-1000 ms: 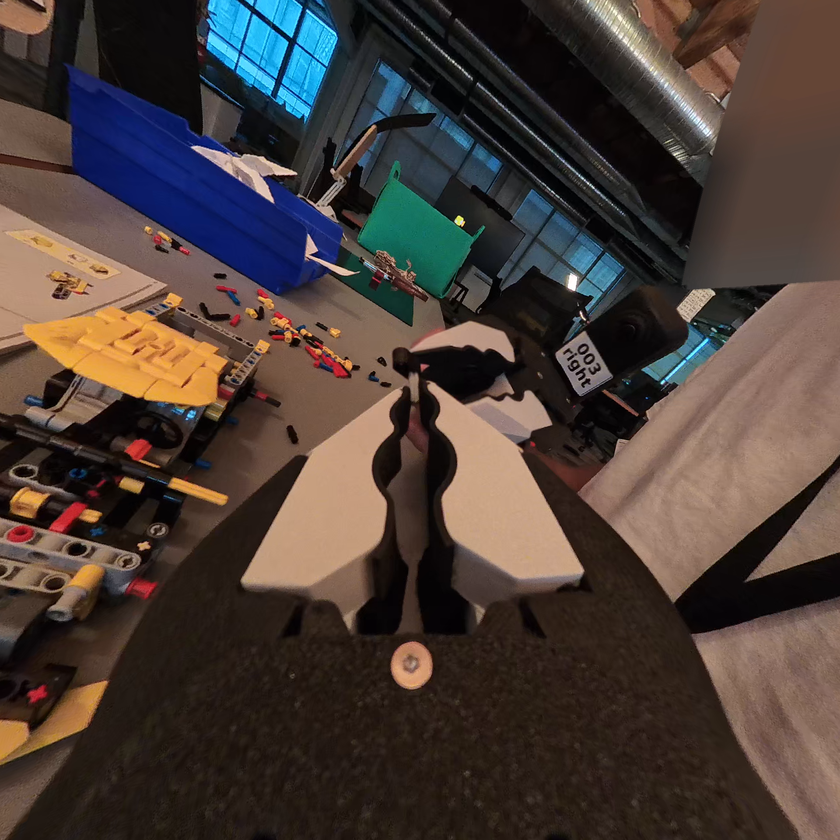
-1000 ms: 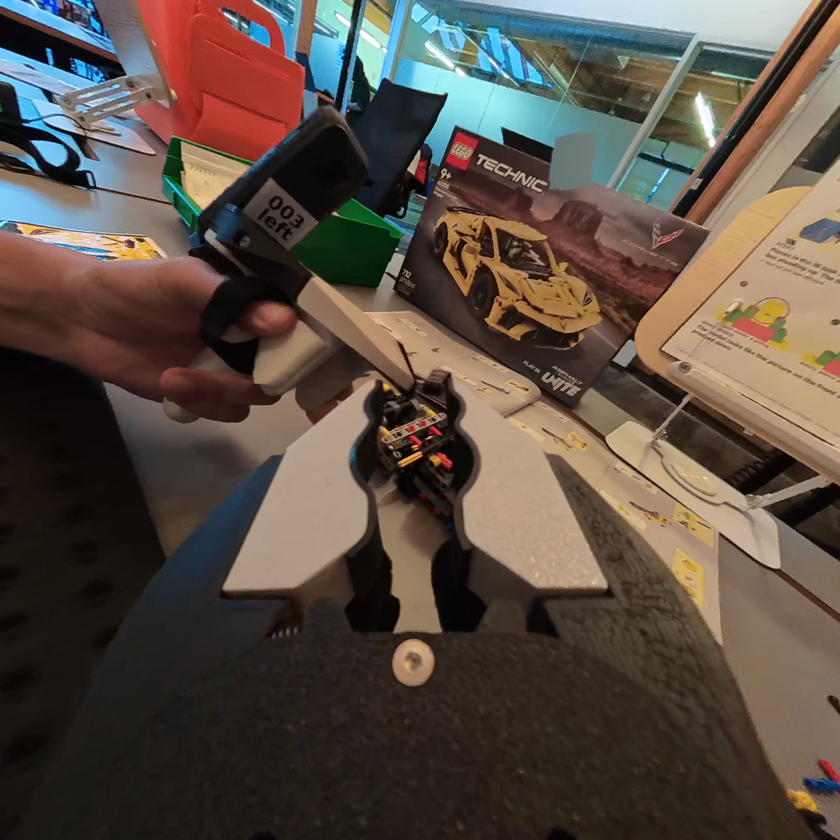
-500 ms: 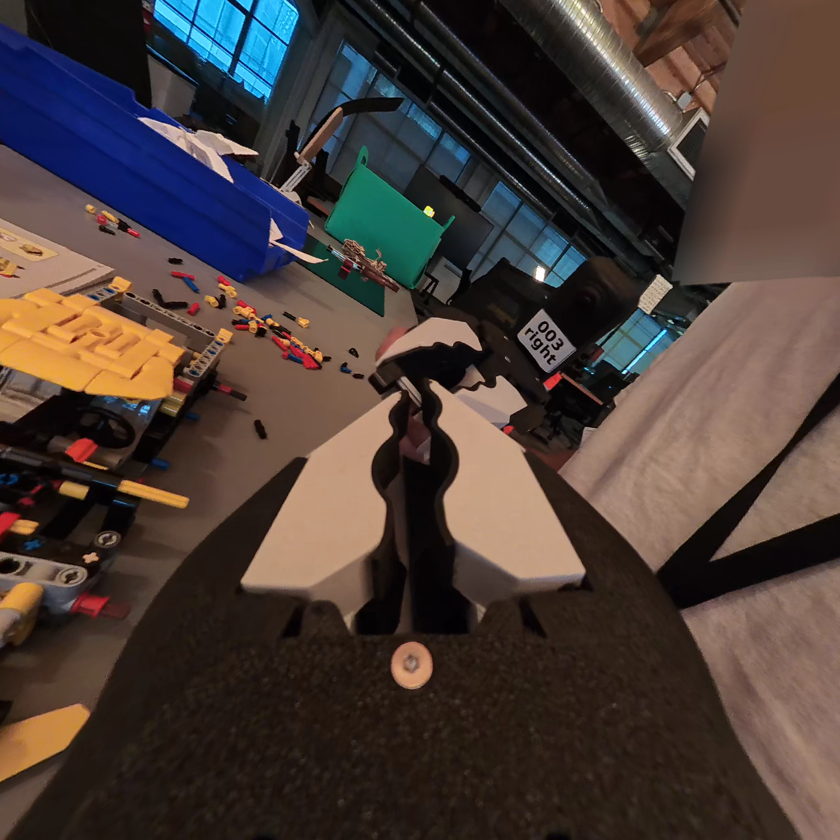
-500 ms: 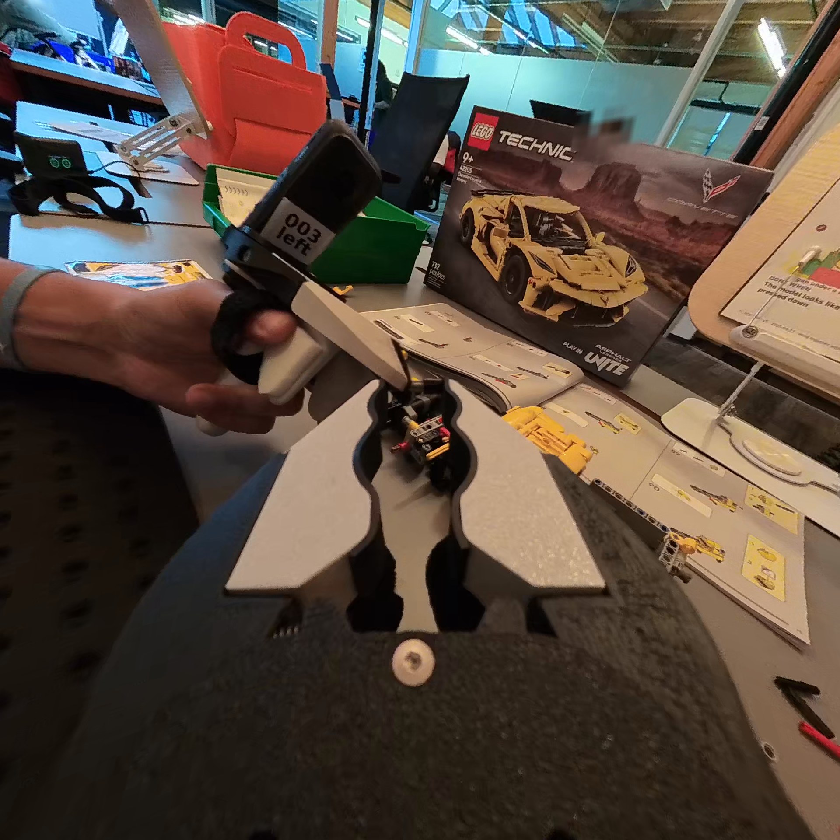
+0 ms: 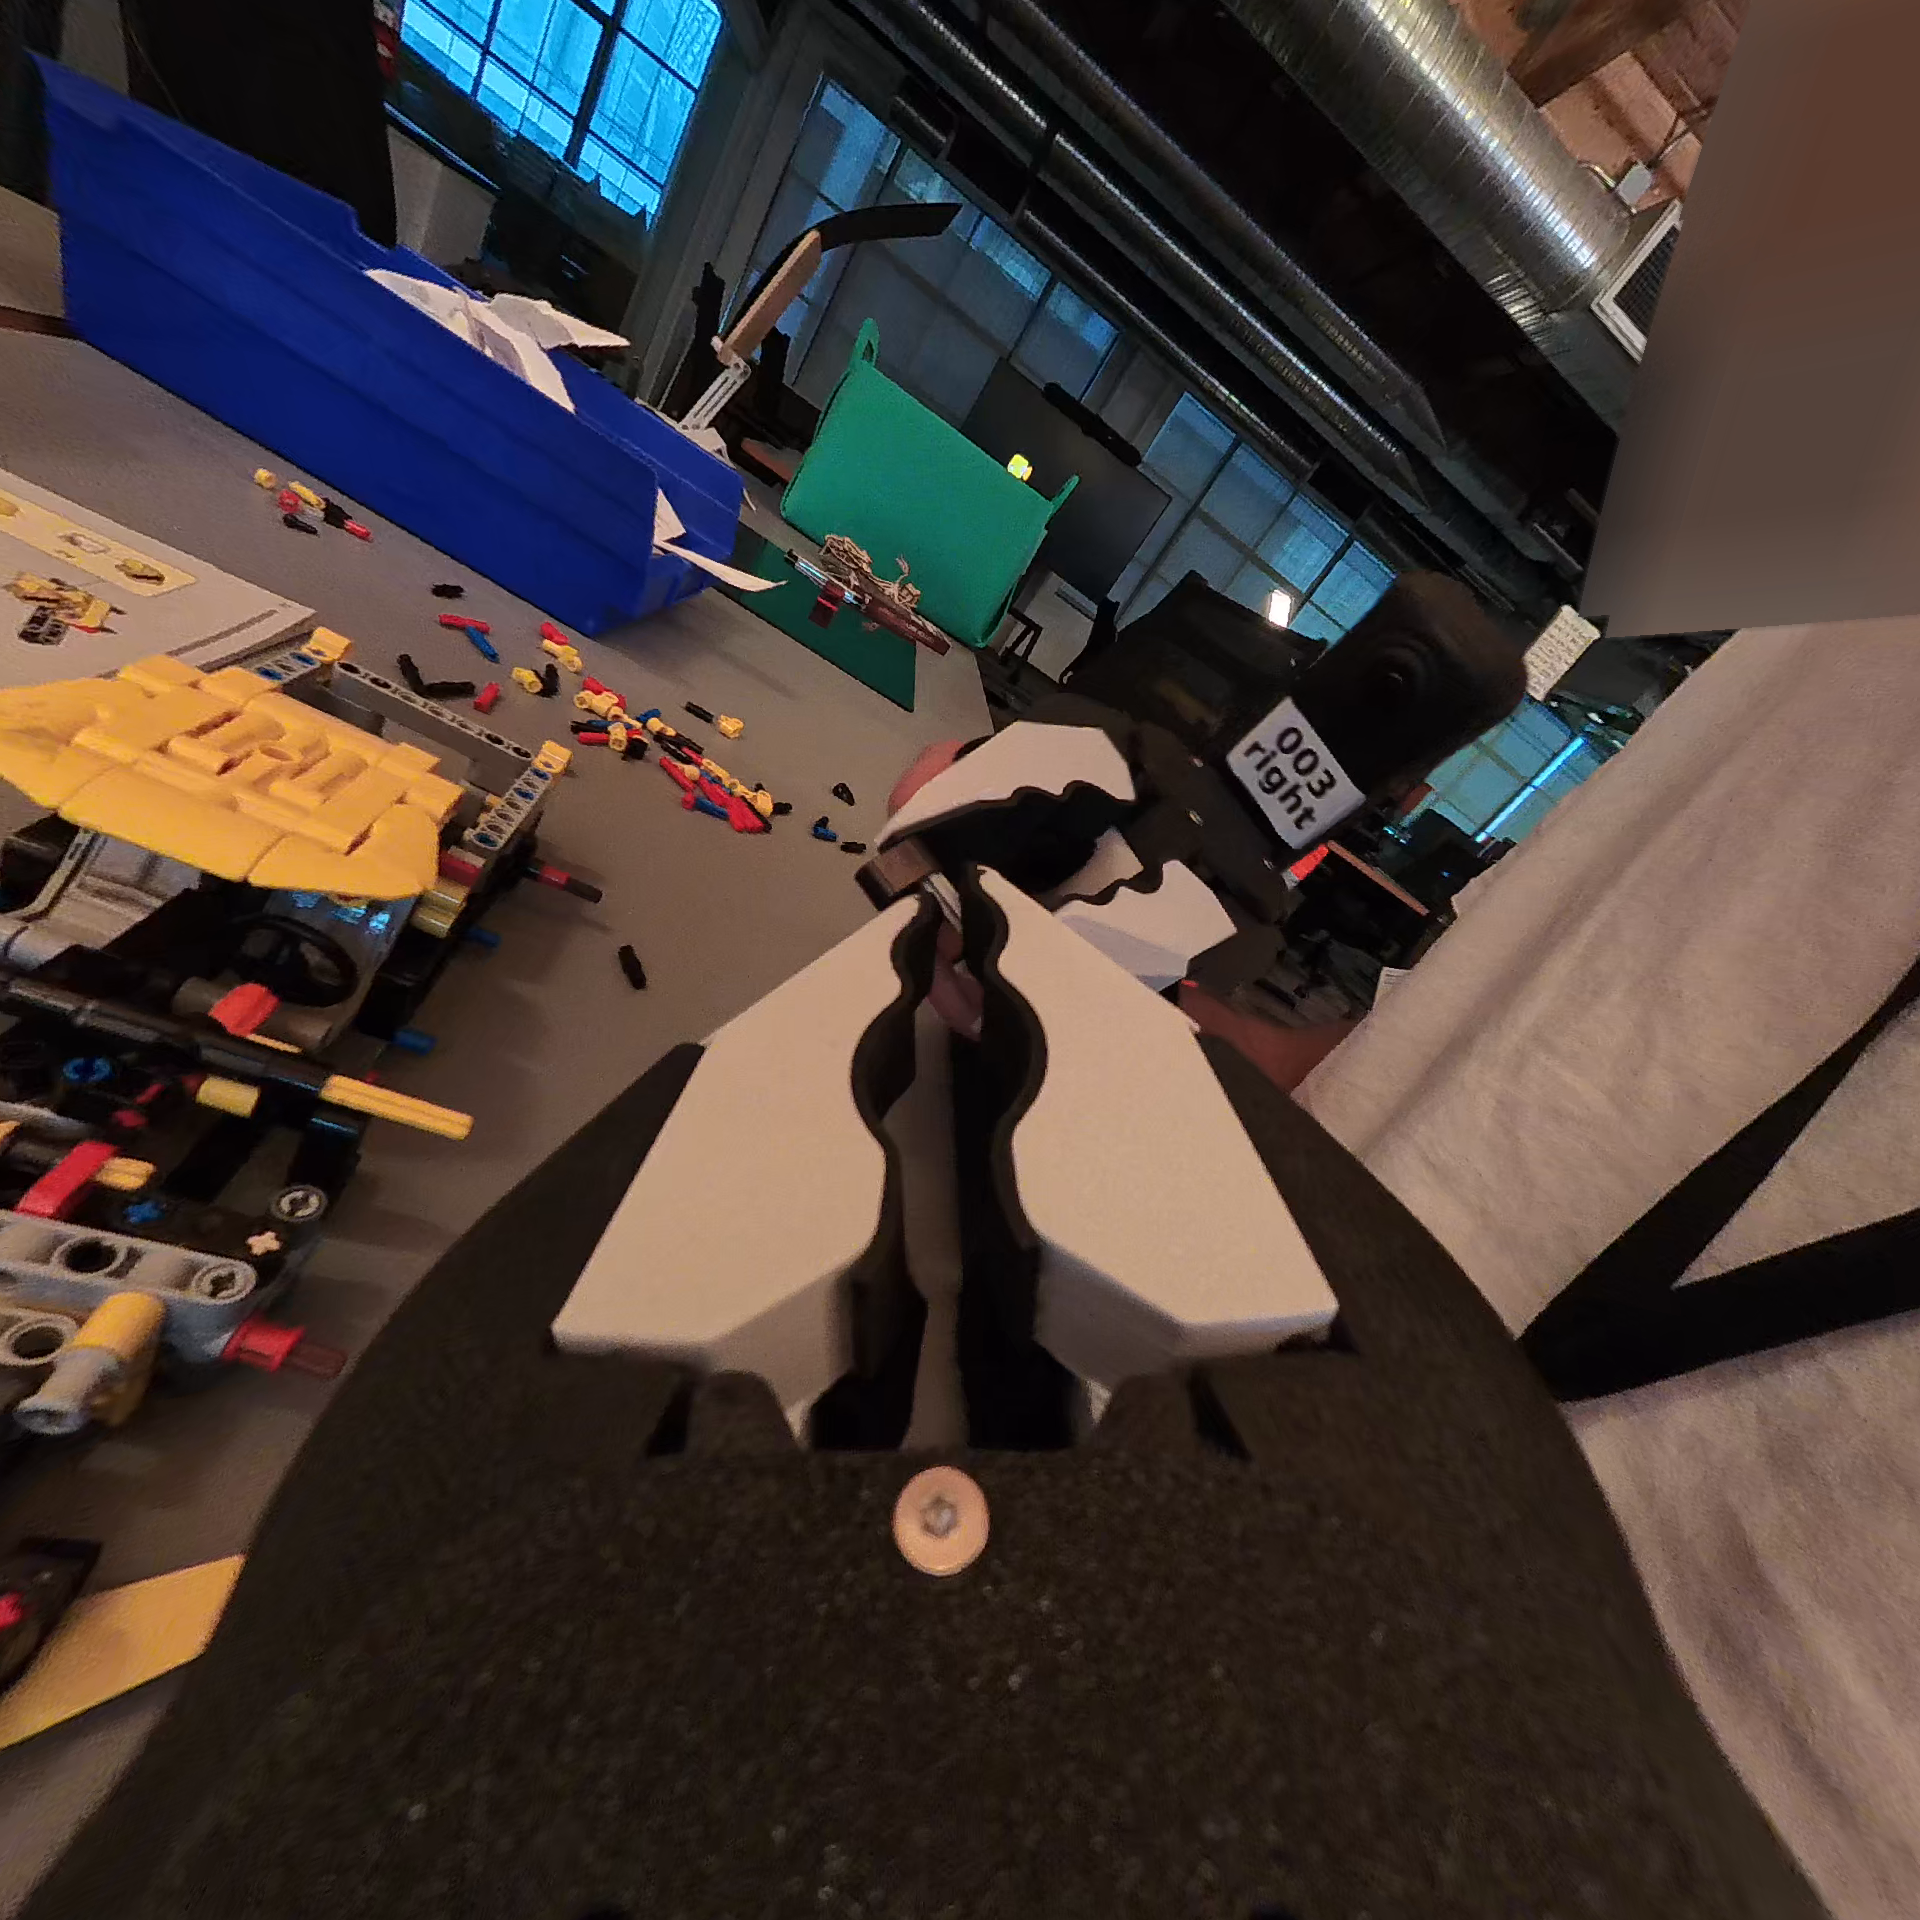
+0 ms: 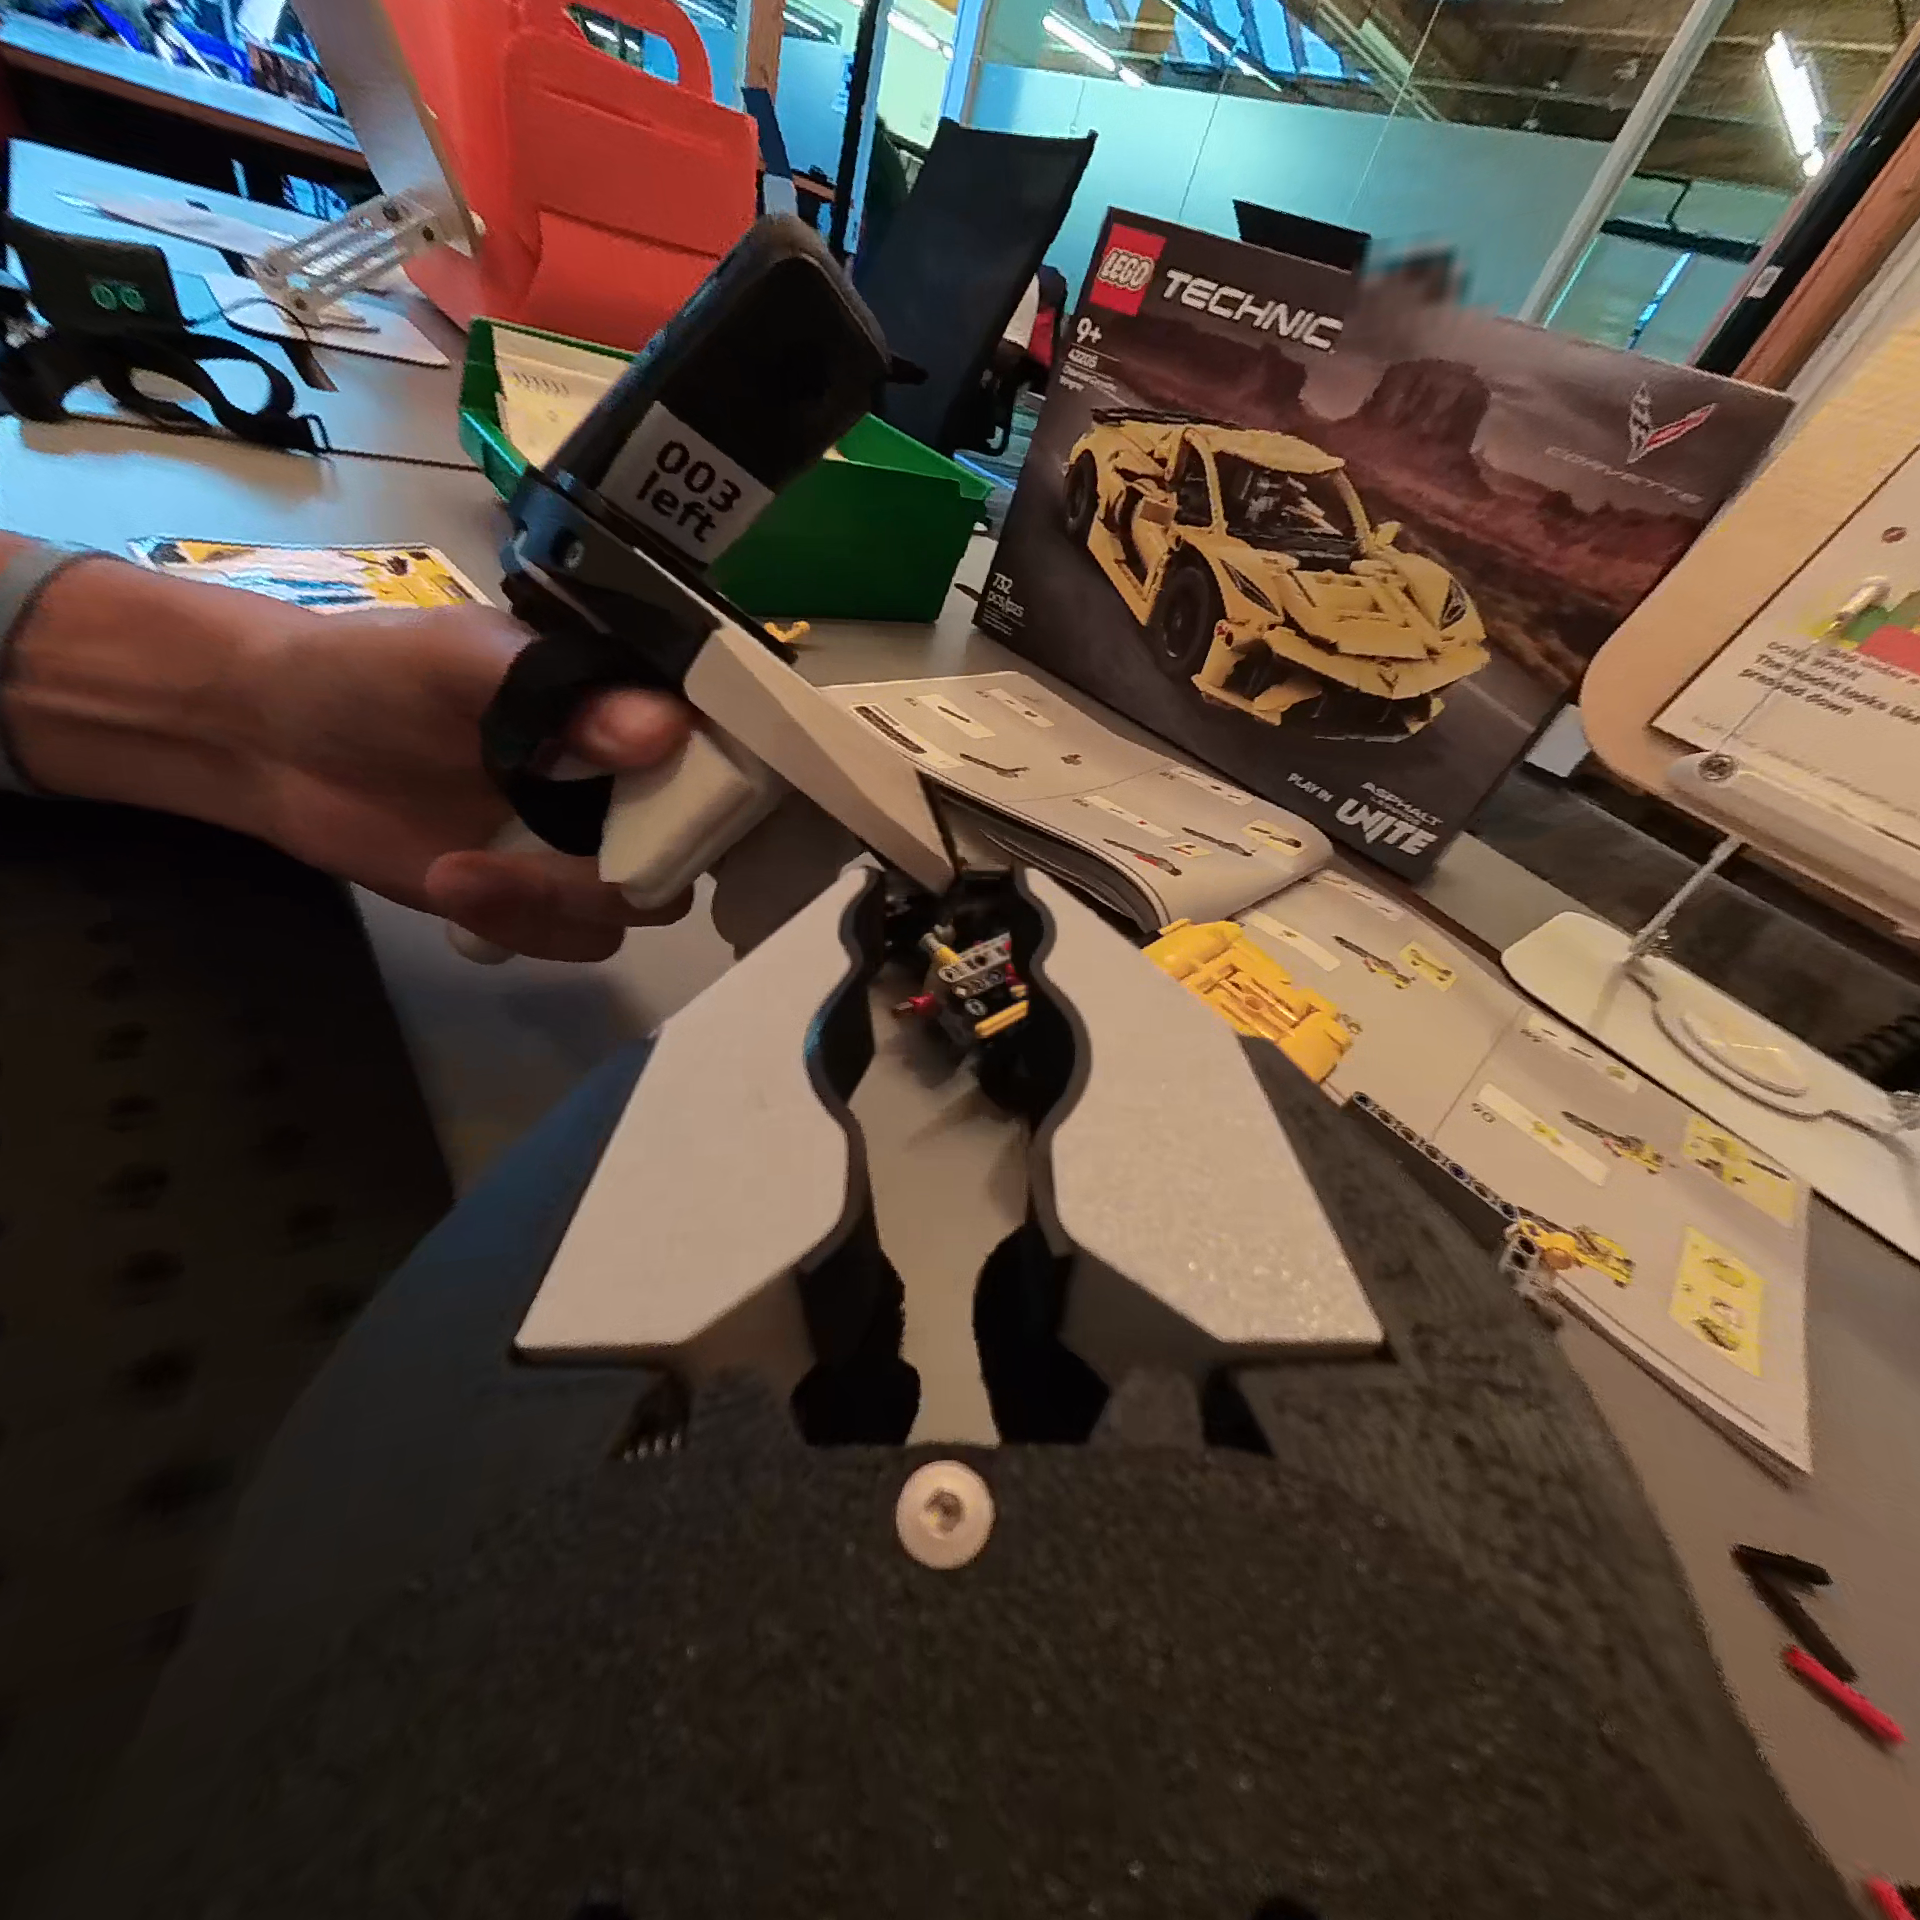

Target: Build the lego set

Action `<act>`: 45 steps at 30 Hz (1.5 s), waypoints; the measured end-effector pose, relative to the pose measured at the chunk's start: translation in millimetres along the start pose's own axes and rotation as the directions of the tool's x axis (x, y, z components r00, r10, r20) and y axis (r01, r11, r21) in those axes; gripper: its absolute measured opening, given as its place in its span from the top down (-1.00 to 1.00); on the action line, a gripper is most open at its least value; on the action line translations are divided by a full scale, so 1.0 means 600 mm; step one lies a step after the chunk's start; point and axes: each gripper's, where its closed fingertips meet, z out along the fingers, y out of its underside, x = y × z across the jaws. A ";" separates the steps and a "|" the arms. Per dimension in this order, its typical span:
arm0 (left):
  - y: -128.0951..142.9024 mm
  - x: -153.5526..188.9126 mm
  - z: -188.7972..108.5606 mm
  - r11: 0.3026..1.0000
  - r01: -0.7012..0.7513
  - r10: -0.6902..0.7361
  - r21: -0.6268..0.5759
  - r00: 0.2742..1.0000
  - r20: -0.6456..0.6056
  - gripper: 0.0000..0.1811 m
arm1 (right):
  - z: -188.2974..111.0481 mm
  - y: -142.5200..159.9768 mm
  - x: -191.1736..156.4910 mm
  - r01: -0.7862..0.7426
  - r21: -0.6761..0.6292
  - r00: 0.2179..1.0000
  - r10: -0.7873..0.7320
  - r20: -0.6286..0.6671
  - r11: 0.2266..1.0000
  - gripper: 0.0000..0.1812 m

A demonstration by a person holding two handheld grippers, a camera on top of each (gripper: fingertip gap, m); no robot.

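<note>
On the grey table at my left lies the half-built car (image 5: 208, 935), yellow panels over a black and grey frame. My left gripper (image 5: 948, 914) pinches a thin pale piece; my right gripper (image 6: 951, 883) stands slightly apart, grasp unclear. Only the right view shows the set's box (image 6: 1351, 582).

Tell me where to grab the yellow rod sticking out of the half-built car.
I'd grip the yellow rod at its free end, coming from the table side, jaws across its thin width. Its other end sits in the car, so only that tip is clear.
</note>
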 end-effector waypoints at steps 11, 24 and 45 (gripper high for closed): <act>0.013 -0.023 -0.017 0.969 -0.198 0.219 -0.150 0.966 0.139 0.96 | -0.005 -0.001 0.009 -0.184 0.032 0.980 0.182 0.076 0.982 0.67; 0.050 -0.007 -0.008 0.532 -0.716 0.828 -0.452 0.551 0.101 0.96 | -0.011 0.008 -0.024 -0.557 -0.118 0.721 0.549 0.423 0.822 0.91; 0.060 0.008 0.013 0.675 -0.613 0.691 -0.411 0.721 0.060 0.95 | -0.041 0.023 -0.030 -0.533 -0.207 0.664 0.557 0.498 0.820 0.93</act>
